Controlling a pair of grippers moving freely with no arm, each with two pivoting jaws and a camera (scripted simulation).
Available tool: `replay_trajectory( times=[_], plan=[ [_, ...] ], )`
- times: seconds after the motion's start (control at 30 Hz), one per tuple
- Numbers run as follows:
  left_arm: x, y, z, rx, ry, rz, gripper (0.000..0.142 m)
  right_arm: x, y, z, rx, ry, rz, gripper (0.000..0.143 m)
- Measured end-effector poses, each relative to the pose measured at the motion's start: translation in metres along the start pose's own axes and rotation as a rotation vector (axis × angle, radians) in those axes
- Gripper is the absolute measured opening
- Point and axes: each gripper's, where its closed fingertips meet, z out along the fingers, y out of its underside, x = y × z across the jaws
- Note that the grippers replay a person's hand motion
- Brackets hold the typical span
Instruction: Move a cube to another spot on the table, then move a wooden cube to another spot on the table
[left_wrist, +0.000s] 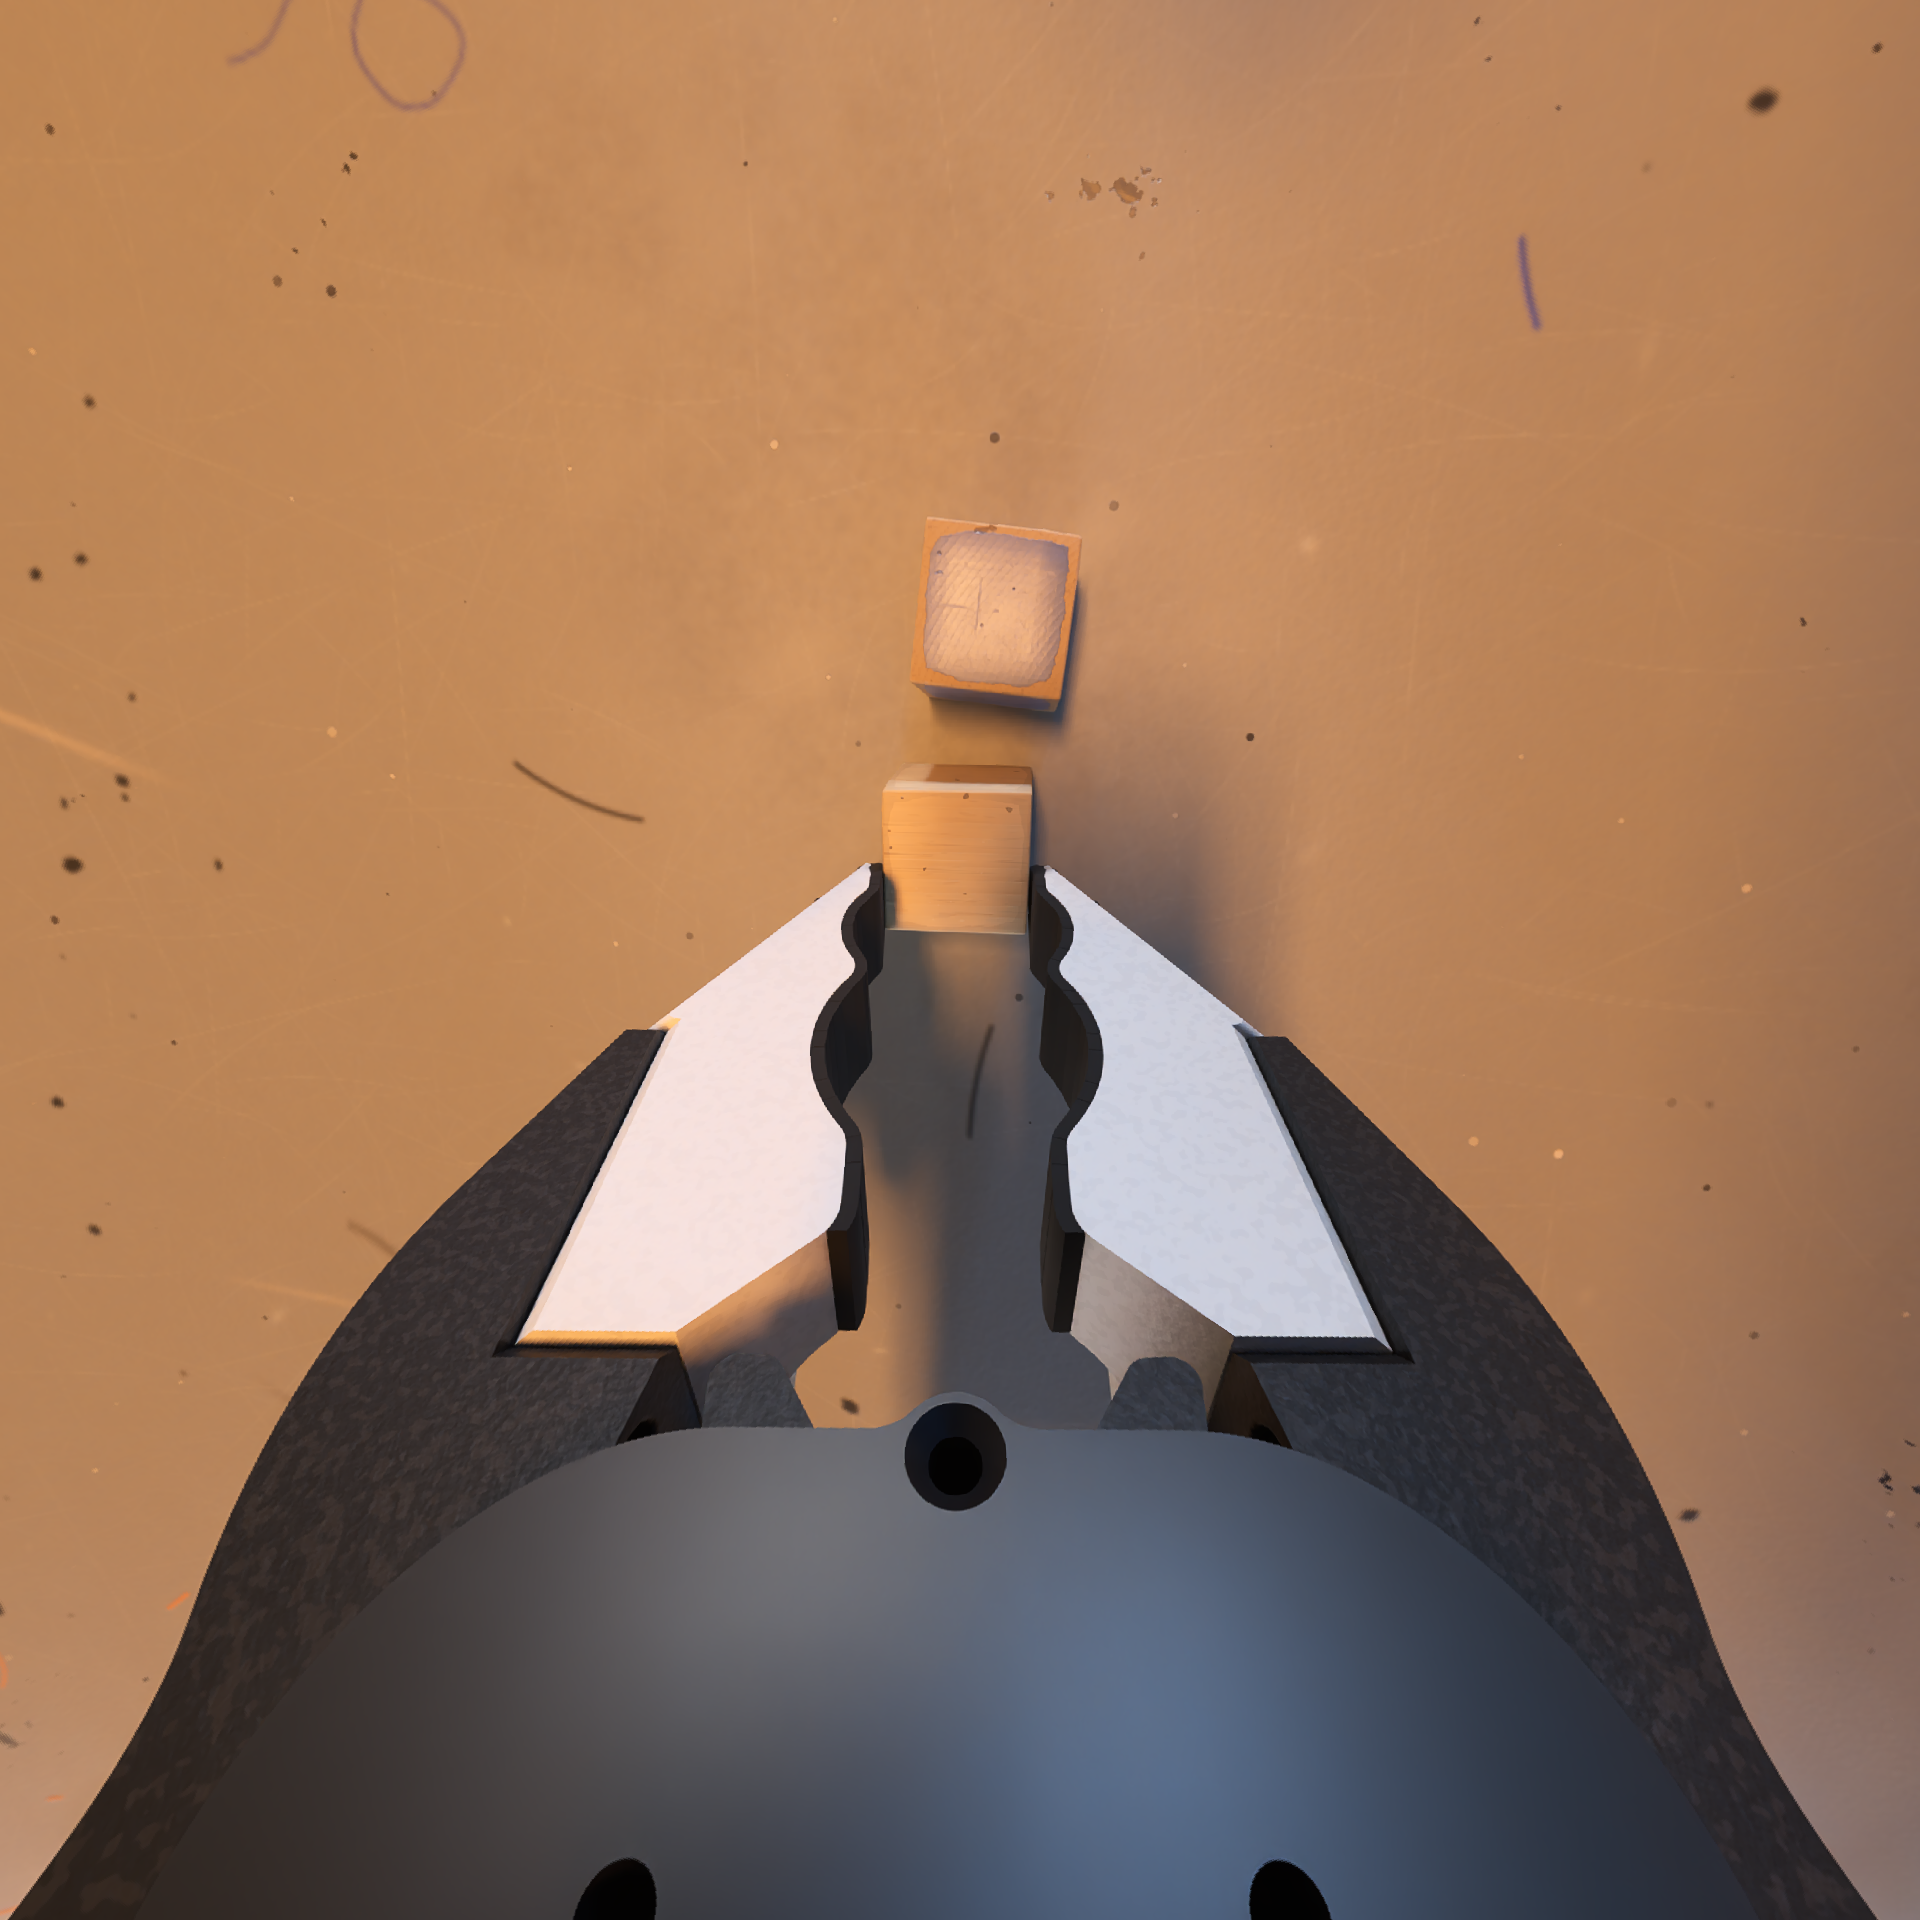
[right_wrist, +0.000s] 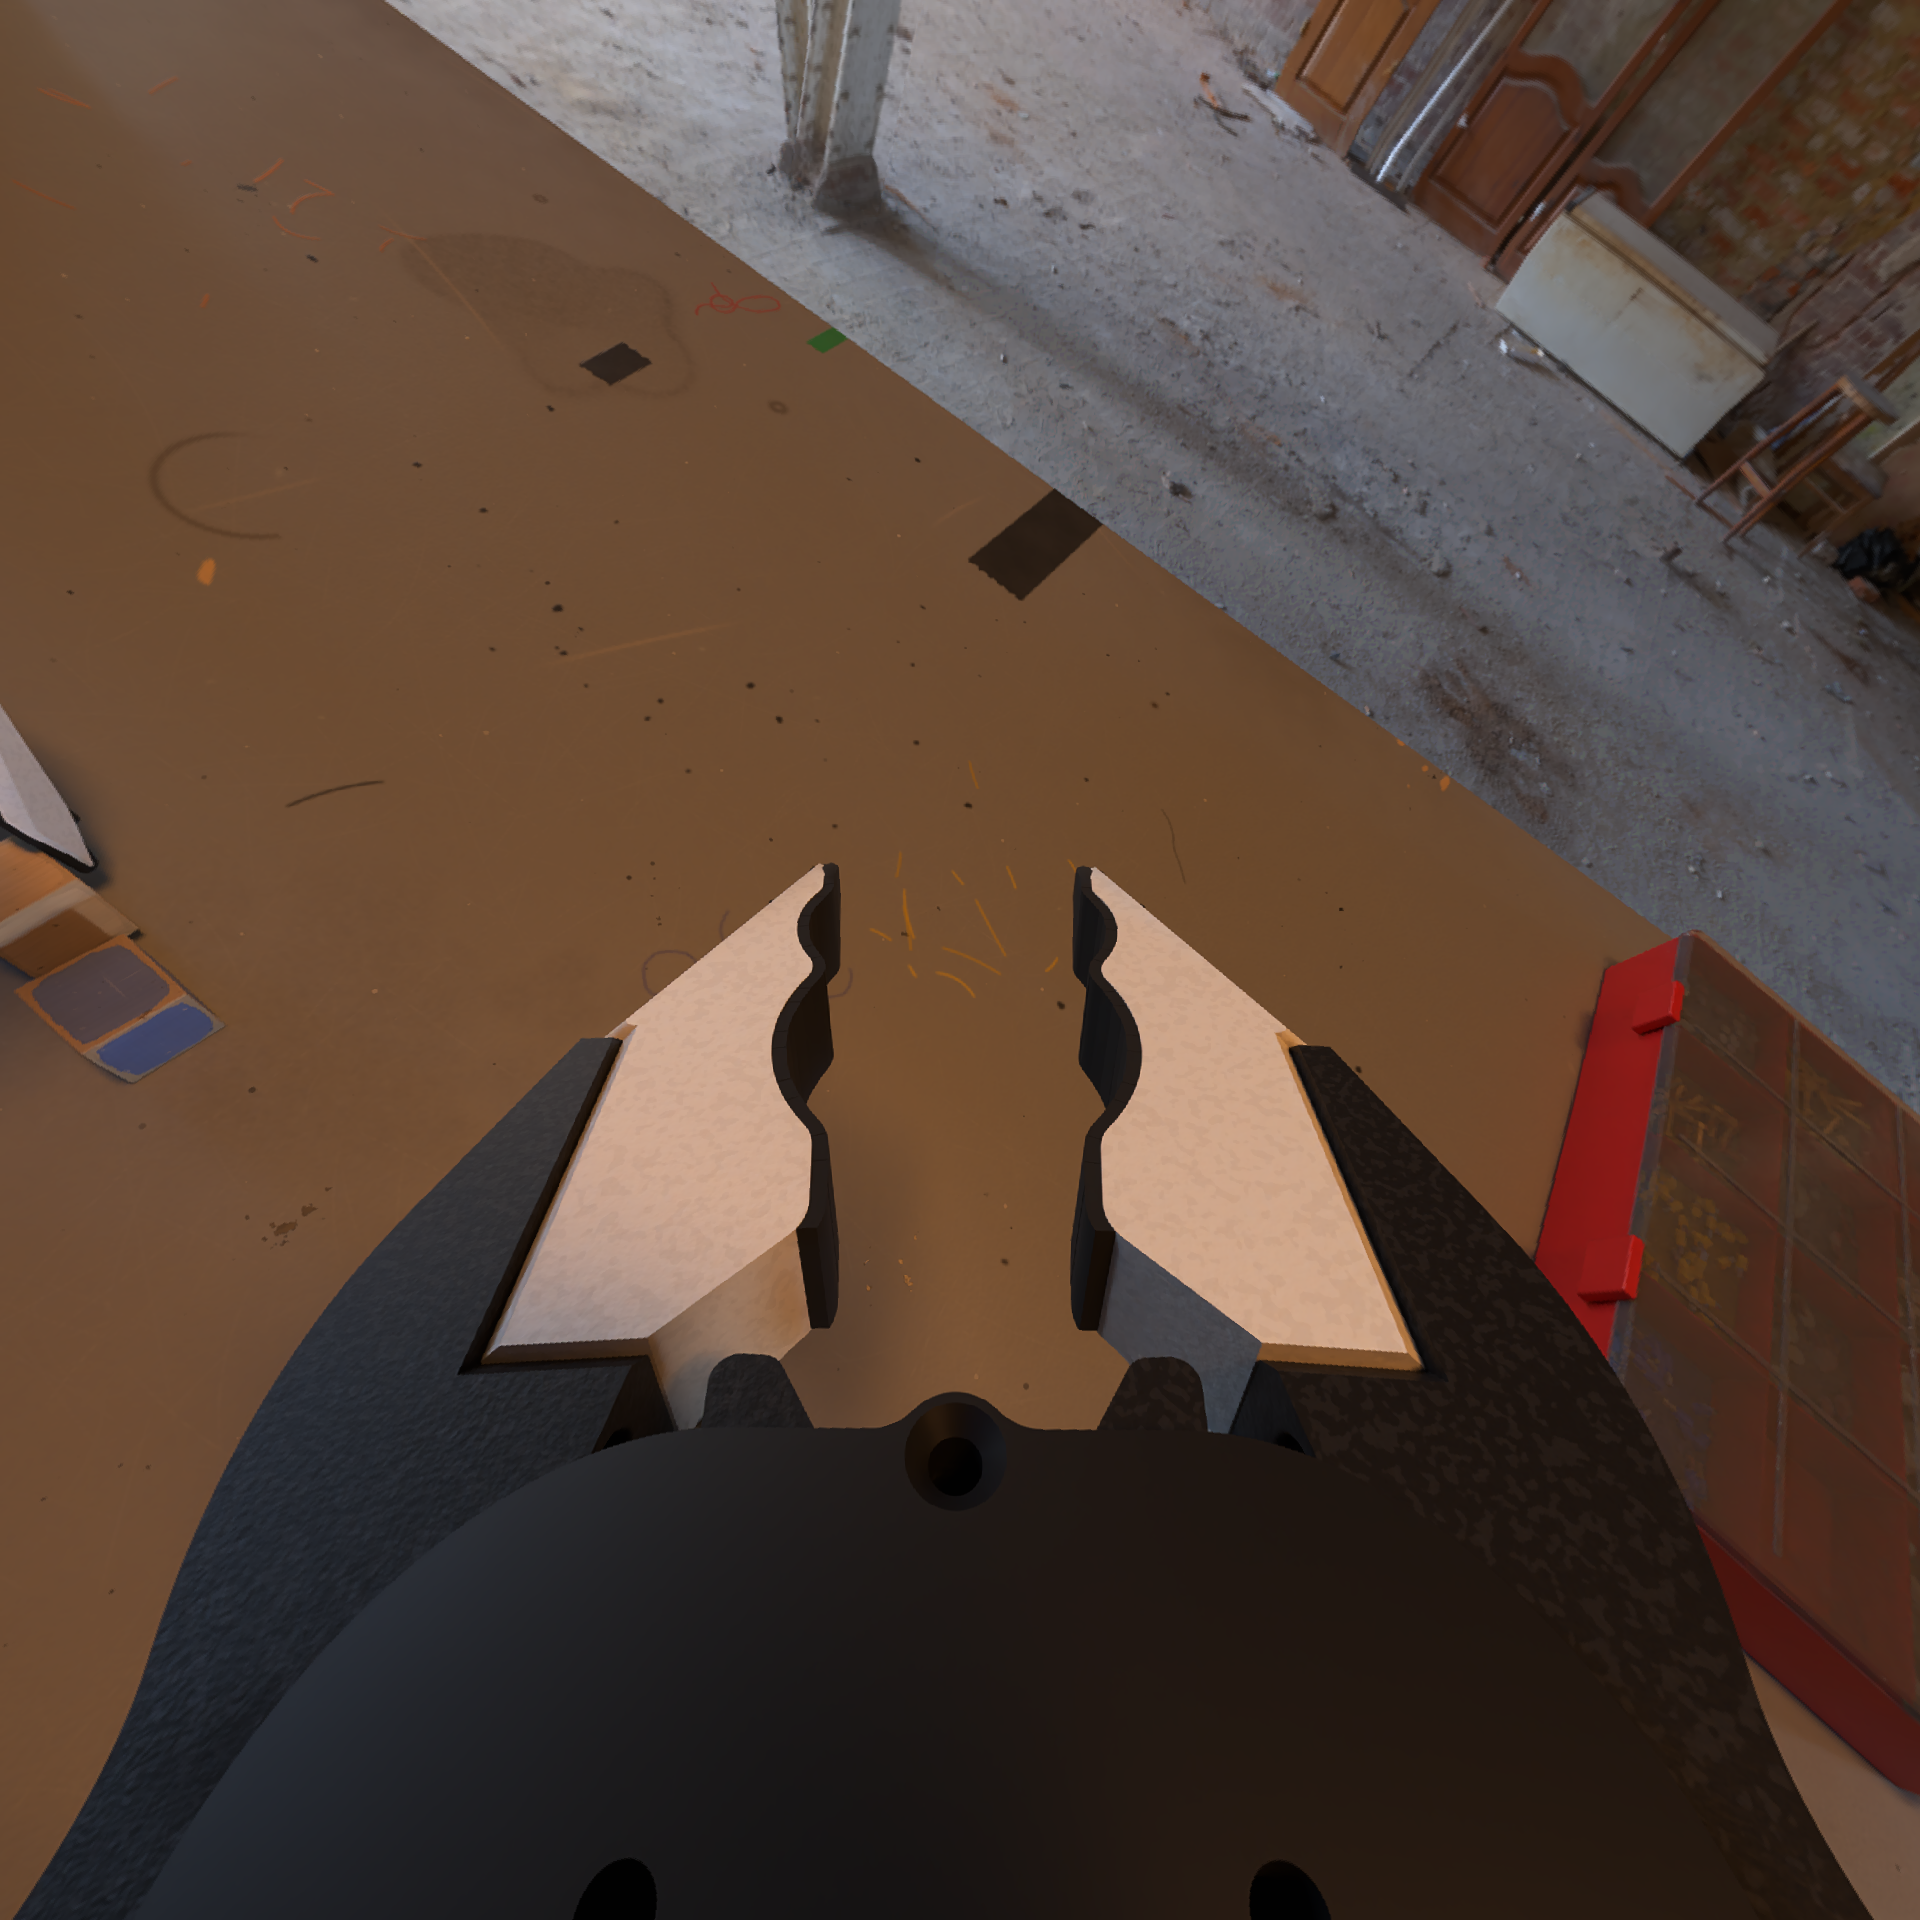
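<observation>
You are over a brown, scratched surface (left_wrist: 416, 520) with dark specks and pen marks. In the left wrist view, your left tool (left_wrist: 956, 878) is clenched on a plain wooden cube (left_wrist: 956, 847), which sits in the middle of the frame between the two tips. Just above it in the frame, close but apart, a second cube (left_wrist: 994, 615) with a pale patch on top lies on the surface. In the right wrist view, your right tool (right_wrist: 956, 878) is released, with its tips wide apart and only bare surface between them. A red box (right_wrist: 1766, 1299) sits at the right edge. Both cubes show at the far left edge. Beyond the surface is a grey floor (right_wrist: 1299, 364).
</observation>
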Motion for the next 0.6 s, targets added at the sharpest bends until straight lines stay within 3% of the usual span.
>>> replay_trajectory(
  times=[0.6],
  plan=[
    [0.001, -0.0083, 0.0047, -0.006, 0.011, 0.044, 0.027, -0.0037, 0.0077, 0.0058, -0.045, -0.022, -0.007, 0.045]
  ],
)
